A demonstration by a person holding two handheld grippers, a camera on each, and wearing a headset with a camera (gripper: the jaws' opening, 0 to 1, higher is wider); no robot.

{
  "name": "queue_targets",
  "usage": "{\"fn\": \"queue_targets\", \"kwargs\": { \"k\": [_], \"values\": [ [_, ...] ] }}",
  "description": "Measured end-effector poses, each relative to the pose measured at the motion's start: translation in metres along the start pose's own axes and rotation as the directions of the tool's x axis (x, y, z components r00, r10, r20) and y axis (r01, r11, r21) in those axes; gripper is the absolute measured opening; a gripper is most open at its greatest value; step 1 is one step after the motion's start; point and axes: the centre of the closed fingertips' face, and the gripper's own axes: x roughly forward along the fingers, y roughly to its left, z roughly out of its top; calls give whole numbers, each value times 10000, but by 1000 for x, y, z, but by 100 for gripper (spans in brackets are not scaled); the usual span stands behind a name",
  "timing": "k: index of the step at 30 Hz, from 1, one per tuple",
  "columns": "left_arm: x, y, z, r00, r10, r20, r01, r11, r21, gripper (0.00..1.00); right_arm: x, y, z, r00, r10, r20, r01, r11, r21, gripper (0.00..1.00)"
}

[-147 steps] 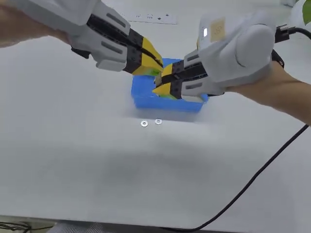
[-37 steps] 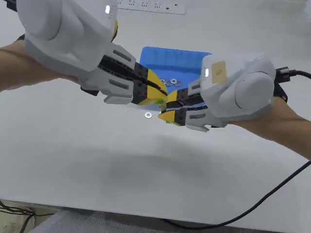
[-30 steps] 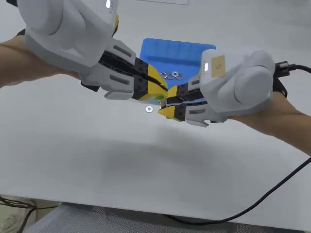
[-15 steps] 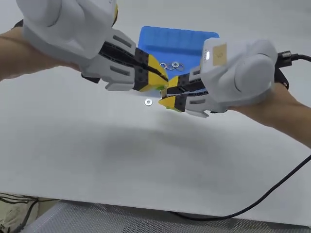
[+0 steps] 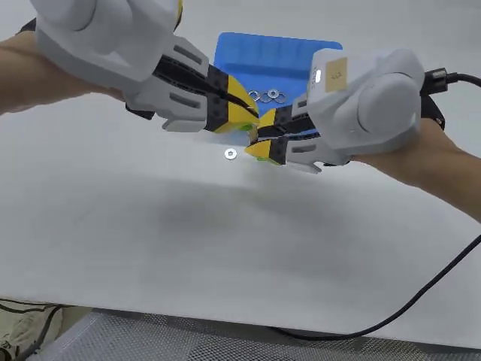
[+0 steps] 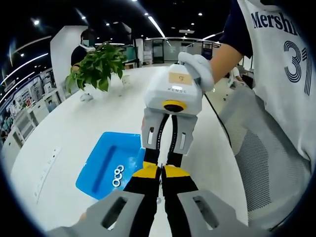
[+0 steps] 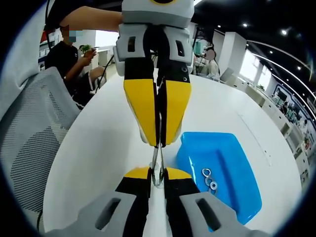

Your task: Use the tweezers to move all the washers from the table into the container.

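A blue container stands on the white table with several washers inside it. One washer lies on the table just before its near edge. My left gripper and right gripper meet tip to tip above that edge, right beside the loose washer. In the right gripper view thin metal tweezers run from the left gripper's shut yellow jaws down into my own shut right gripper. The left gripper view has my left gripper against the right gripper, with the container on the left.
A black cable trails from the right hand across the table to its near edge. A mesh chair sits by the table. A potted plant stands at the far end, and a seated person is in the background.
About five seconds ago two washers lay before the container and the grippers were over it; now one lies there and the grippers are at its near edge. The last second shows only camera shift.
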Motion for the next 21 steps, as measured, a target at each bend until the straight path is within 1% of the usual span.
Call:
{"fn": "queue_targets", "kwargs": {
  "k": [3,7,19,21],
  "values": [
    [0,-1,0,10000,-64,-12,64,10000,-59,5,0,0,0,10000,50,7,-50,10000,37,11],
    [0,0,0,10000,-36,-49,36,10000,3,5,1,-1,-1,10000,40,33,-40,10000,83,11],
    [0,-3,1,9997,-120,-196,121,9999,62,5,3,2,-1,9999,128,-27,-127,9998,158,11],
    [0,-3,1,9997,-63,-219,67,9998,187,5,4,1,-3,9999,119,-88,-118,9999,125,11]
  ]
}}
